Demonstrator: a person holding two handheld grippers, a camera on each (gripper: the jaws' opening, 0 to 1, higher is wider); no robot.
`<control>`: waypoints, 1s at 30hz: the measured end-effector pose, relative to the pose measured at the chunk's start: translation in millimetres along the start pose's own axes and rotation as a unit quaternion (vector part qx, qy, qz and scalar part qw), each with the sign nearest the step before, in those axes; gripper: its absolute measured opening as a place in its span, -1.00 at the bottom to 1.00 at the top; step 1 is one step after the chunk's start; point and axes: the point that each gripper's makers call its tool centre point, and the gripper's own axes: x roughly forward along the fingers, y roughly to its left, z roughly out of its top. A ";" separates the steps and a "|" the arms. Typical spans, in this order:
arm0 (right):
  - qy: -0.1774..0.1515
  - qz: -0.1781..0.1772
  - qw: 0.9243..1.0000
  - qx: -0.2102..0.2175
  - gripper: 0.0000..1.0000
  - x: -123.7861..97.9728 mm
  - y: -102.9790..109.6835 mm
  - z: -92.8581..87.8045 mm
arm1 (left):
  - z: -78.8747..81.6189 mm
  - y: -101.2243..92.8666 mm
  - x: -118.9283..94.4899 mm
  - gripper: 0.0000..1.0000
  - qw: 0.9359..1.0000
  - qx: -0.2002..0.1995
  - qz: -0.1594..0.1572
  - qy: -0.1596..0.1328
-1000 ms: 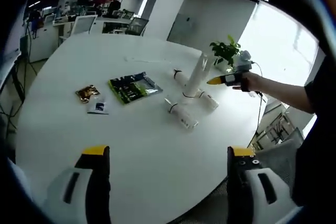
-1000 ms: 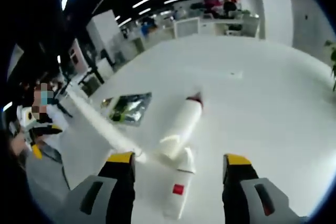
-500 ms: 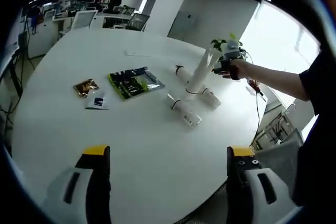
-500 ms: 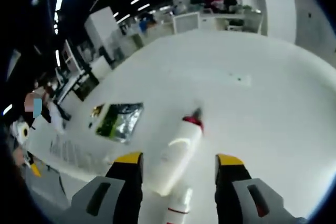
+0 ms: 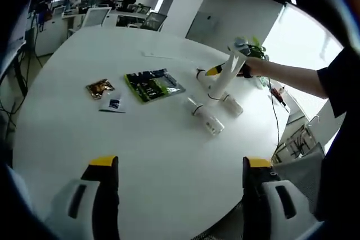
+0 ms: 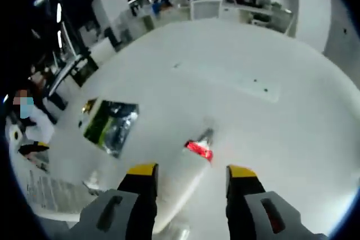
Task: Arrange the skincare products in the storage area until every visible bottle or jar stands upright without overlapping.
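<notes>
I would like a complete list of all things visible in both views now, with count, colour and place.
Table: one, white, round, under everything.
Bottles: three white; one tall bottle tilted at the right gripper, two lying beside it.
Green packet: one, table centre.
Gold sachet: one, left of the packet.
Small card: one, white and blue, below the sachet.
Plant: one, green, far edge.
Left gripper: yellow-tipped, open, over bare table.
Right gripper: yellow-tipped, around the tall bottle.
Person's arm: dark sleeve.
</notes>
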 end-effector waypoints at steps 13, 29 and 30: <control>0.066 -0.014 0.997 0.038 -0.25 16.7 -0.3 -1.4 | 3.2 12.6 -2.8 0.68 1.000 -0.013 0.015 -0.009; 0.065 -0.034 0.994 0.075 -0.54 33.0 3.0 -0.2 | 2.2 17.0 -7.4 0.66 0.999 -0.023 0.020 -0.016; 0.060 -0.034 0.996 0.060 -0.58 31.2 1.7 0.4 | 2.1 17.4 -8.5 0.65 0.999 -0.025 0.021 -0.017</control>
